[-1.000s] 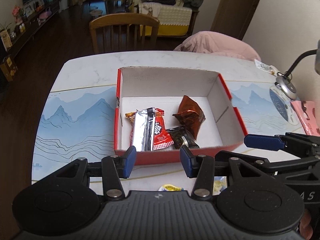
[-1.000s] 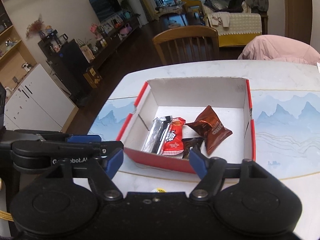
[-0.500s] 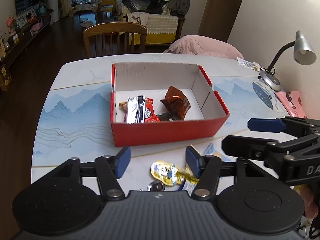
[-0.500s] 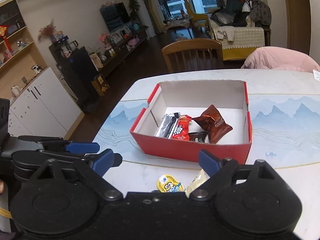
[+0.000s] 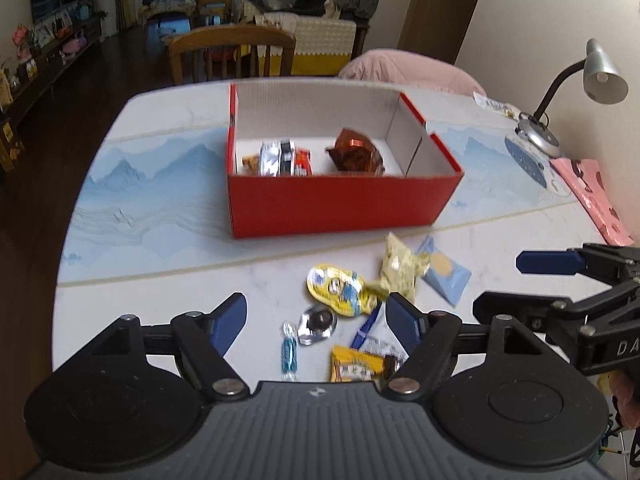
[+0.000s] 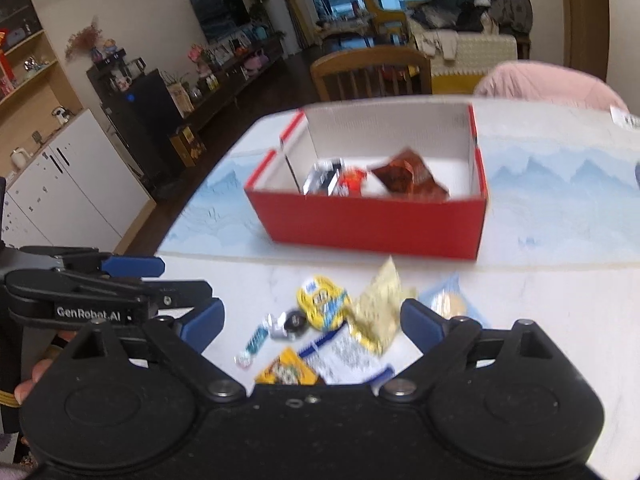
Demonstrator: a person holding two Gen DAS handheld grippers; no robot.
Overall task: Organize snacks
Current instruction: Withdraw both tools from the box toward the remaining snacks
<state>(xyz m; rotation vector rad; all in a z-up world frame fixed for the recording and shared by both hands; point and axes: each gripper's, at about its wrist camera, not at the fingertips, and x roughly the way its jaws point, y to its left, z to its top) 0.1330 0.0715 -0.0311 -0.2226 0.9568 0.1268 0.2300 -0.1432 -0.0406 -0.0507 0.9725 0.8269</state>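
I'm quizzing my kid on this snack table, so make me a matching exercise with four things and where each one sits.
Things:
1. brown packet
2. yellow cartoon pouch
3. light blue packet
4. desk lamp

Places:
A. on the bare table, right end of the loose pile
B. inside the red box
C. at the table's far right edge
D. on the table in front of the box, mid-pile

Pairs: 1-B, 2-D, 3-A, 4-C

Loose snacks (image 5: 352, 312) before red box (image 5: 340, 204)
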